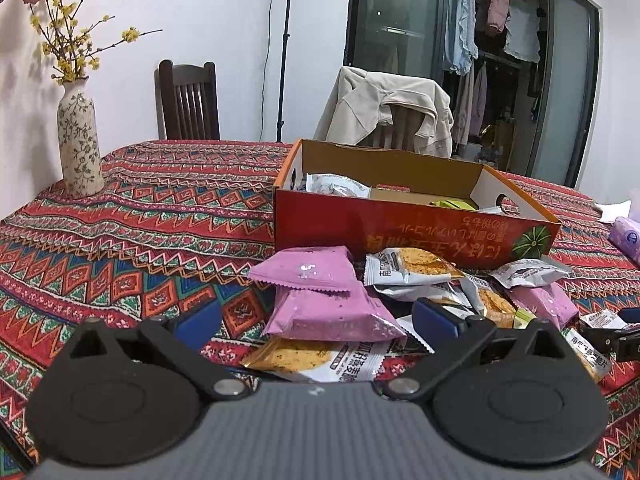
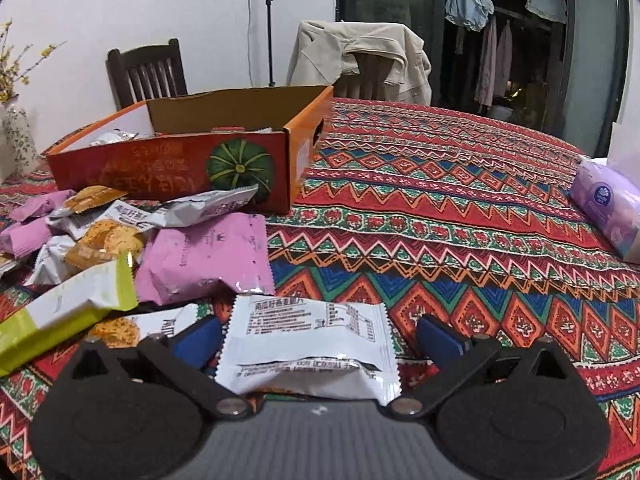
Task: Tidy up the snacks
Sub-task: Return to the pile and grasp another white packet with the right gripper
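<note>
So, both tools are spread wide, gripping nothing. Left tool (image 1: 316, 320) sits low over the snack pile (image 1: 400, 300); between its blue pads lie two pink packets (image 1: 328, 304), stacked, and under them an orange-and-white cracker packet (image 1: 312, 358) with Chinese print, too blurred to read fully. Right tool (image 2: 320, 336) has a white packet (image 2: 308, 344) lying back side up between its pads, not pinched; small Chinese heading and a nutrition table on it, characters not legible. Whether the left pad touches the packet's edge I cannot tell.

Ahead of the left tool, just past the pile: red-orange cardboard box (image 1: 400, 228), open top, upside-down yellow writing, partly Japanese-looking, and a green pumpkin picture at its right end. Left view looks into the box: a silver-white packet (image 1: 340, 186) and a green one (image 1: 452, 203) inside. Right view shows the box (image 2: 176, 164) ahead-left, the pumpkin larger, writing also inverted; inside mostly hidden.

Right view only: a lime-green and white packet (image 2: 68, 308) left of the tool, a big pink packet (image 2: 208, 256) ahead of it, faint print unreadable. A purple tissue pack (image 2: 604, 204) with a round blue logo lies far right; left view catches just its edge (image 1: 626, 238).

Left view only: flowered vase (image 1: 78, 140) with yellow blossoms far left on the patterned tabletop (image 1: 140, 220). The other tool's tip pokes in at the right edge.
</note>
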{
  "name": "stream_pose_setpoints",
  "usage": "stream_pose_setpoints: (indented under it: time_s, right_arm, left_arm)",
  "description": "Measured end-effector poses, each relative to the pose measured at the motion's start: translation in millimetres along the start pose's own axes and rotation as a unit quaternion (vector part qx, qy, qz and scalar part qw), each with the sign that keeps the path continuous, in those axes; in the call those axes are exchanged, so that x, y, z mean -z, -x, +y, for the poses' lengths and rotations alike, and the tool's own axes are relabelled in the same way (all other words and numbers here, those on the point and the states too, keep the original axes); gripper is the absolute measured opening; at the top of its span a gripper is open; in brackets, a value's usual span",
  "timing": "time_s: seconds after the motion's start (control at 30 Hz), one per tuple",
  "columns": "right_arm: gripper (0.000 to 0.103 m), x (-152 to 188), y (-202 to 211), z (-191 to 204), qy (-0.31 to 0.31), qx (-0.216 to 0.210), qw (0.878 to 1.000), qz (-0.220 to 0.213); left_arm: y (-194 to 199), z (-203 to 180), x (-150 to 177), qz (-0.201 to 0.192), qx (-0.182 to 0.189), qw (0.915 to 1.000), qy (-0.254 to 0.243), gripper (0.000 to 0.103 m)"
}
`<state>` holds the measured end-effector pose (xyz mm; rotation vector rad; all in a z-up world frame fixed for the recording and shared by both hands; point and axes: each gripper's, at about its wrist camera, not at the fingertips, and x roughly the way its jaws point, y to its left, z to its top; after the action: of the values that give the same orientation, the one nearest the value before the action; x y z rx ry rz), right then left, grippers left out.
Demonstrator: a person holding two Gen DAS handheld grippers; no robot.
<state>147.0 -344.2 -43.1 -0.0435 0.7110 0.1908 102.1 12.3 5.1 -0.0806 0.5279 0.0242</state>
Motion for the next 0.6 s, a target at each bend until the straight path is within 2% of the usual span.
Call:
stream_pose_setpoints:
  time_s: [0.03,0.1,0.13,0.17,0.27,0.4,0.6]
  right_arm:
    - [0.095,1,2,2,0.003,-0.002,1.000,-0.007]
    - [0.078,2,7,4,0.008,-0.008,1.000,-0.018]
    - [0.076,3,8,5,0.010,-0.007,1.000,-0.020]
    - [0.067,3,10,6,0.012,-0.008,1.000,-0.025]
    - [0.052,3,14,7,0.013,-0.004,0.999,-0.034]
    - [0.044,4,20,1,-0.004,-0.005,0.999,-0.052]
    - [0.043,9,41,-1,-0.014,0.014,0.993,-0.114]
  left_arm:
    - [0,0,1,0.001,-0.001,1.0000,0.000,0.103]
    - [0,1,1,0.003,-0.003,1.0000,0.000,0.103]
    - [0,2,1,0.005,-0.006,1.0000,0.001,0.103]
    - [0,2,1,0.005,-0.008,1.0000,0.001,0.103]
    - [0,4,2,0.007,-0.013,0.9999,0.004,0.103]
    - [0,6,3,0.012,-0.020,0.9997,0.005,0.103]
    - [-4,3,2,0.020,-0.020,0.9996,0.002,0.103]
